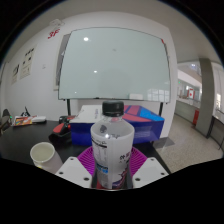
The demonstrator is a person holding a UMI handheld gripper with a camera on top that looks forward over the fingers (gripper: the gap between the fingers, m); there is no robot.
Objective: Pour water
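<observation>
A clear plastic water bottle (112, 143) with a dark cap and a white-and-purple label stands upright between my fingers. My gripper (112, 172) is shut on the bottle's lower body, with both magenta pads (84, 161) pressed against its sides. The bottle is held above the dark table (25, 143). A white paper cup (43, 154) stands on the table to the left of the bottle, a little ahead of the left finger. Its mouth faces up.
Blue bins (88, 127) holding papers stand on the table beyond the bottle. A large whiteboard (110, 62) hangs on the far wall. Small items lie at the table's far left (22, 121). A corridor with windows opens to the right.
</observation>
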